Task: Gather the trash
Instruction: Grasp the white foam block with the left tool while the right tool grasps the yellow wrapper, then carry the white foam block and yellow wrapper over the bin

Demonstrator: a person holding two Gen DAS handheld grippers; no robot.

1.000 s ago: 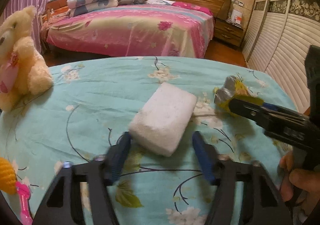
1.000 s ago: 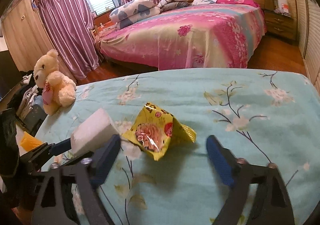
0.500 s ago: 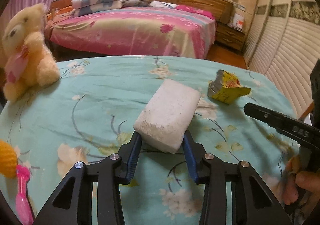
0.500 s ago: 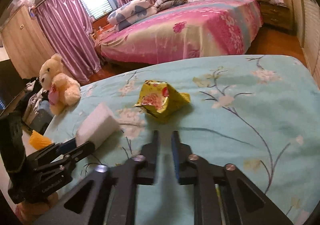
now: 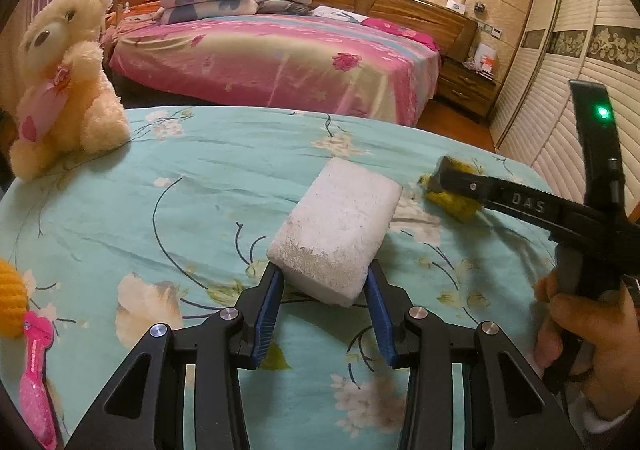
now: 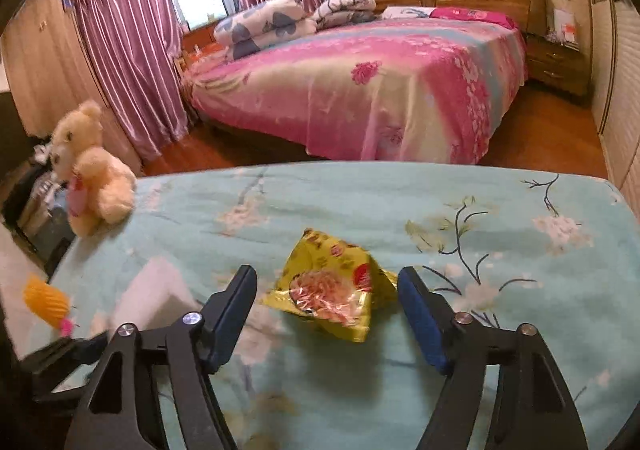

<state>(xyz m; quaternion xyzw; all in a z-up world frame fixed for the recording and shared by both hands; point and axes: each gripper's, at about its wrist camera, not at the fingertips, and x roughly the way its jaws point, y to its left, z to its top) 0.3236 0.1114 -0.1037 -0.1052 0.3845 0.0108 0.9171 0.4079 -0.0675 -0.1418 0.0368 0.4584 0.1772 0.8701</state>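
Note:
A white foam block (image 5: 336,228) lies on the teal flowered cloth (image 5: 200,178). My left gripper (image 5: 325,282) is shut on the block's near end. The block shows blurred at the left of the right wrist view (image 6: 154,294). A crumpled yellow snack wrapper (image 6: 334,288) lies on the cloth between the open fingers of my right gripper (image 6: 325,292). In the left wrist view the right gripper (image 5: 444,174) reaches in from the right and covers part of the wrapper (image 5: 456,206).
A cream teddy bear (image 5: 60,82) sits at the table's far left edge and also shows in the right wrist view (image 6: 90,170). An orange knitted item (image 5: 10,298) and a pink comb (image 5: 34,374) lie at the near left. A pink bed (image 5: 276,62) stands beyond the table.
My left gripper closed on the foam block and holds it. My right gripper pulled back shut, then opened and moved forward around the yellow wrapper.

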